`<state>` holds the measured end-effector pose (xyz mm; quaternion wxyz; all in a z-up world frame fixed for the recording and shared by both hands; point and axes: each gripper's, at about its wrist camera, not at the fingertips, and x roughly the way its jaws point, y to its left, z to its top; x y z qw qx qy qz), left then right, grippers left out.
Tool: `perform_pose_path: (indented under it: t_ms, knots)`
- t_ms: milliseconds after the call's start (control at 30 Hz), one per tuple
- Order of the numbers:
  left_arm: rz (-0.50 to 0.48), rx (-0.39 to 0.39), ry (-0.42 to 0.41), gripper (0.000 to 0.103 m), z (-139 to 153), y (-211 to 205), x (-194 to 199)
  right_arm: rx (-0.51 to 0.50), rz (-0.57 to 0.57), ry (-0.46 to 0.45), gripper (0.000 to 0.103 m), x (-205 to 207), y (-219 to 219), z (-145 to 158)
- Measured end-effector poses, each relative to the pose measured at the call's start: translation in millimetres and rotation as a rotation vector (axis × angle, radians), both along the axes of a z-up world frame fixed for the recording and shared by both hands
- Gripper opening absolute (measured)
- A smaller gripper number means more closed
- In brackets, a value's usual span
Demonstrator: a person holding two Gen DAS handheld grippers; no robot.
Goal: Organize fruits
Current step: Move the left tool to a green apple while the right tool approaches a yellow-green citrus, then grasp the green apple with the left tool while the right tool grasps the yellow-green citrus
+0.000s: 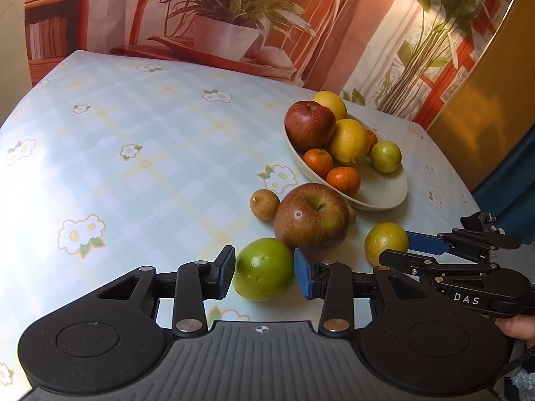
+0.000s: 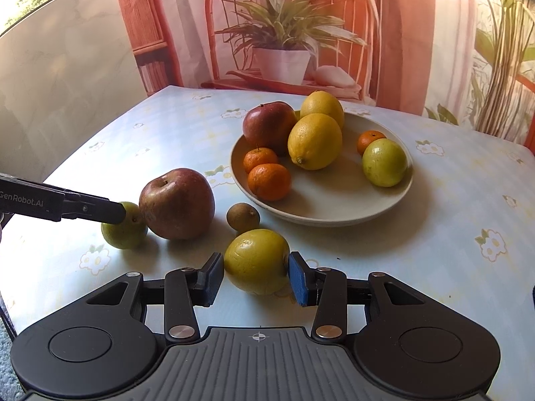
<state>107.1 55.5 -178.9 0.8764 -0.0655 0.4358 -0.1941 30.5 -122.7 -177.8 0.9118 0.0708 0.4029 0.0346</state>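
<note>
A beige bowl (image 1: pixel 384 193) (image 2: pixel 334 207) holds a red apple (image 2: pixel 267 125), two lemons (image 2: pixel 314 140), small oranges (image 2: pixel 269 180) and a green lime (image 2: pixel 384 162). On the table lie a big red apple (image 1: pixel 311 220) (image 2: pixel 177 202), a small brown fruit (image 1: pixel 264 204) (image 2: pixel 243 217), a green fruit (image 1: pixel 264 269) (image 2: pixel 125 227) and a yellow-green fruit (image 1: pixel 384 242) (image 2: pixel 255 260). My left gripper (image 1: pixel 264 272) stands around the green fruit, pads at its sides. My right gripper (image 2: pixel 255 275) stands around the yellow-green fruit; its blue pad touches it, the left pad stands slightly off.
The table carries a pale checked cloth with flowers (image 1: pixel 133 133). A printed backdrop with a plant and chair (image 2: pixel 284 50) stands behind the far edge. The table's right edge (image 1: pixel 468 183) drops to a blue and yellow surface.
</note>
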Motion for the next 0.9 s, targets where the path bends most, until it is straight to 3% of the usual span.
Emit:
perform_pose_path:
  t_ms: [500,900]
  knots:
    - [-0.078,0.083,-0.036,0.044,1.2,-5.5,-17.5,0.001,0.006,0.008,0.039,-11.3,0.7,-1.6]
    - [-0.098,0.081,-0.002,0.047,-5.5,-4.3,-23.0,-0.015,0.014,0.017,0.043,-9.2,2.6,-2.3]
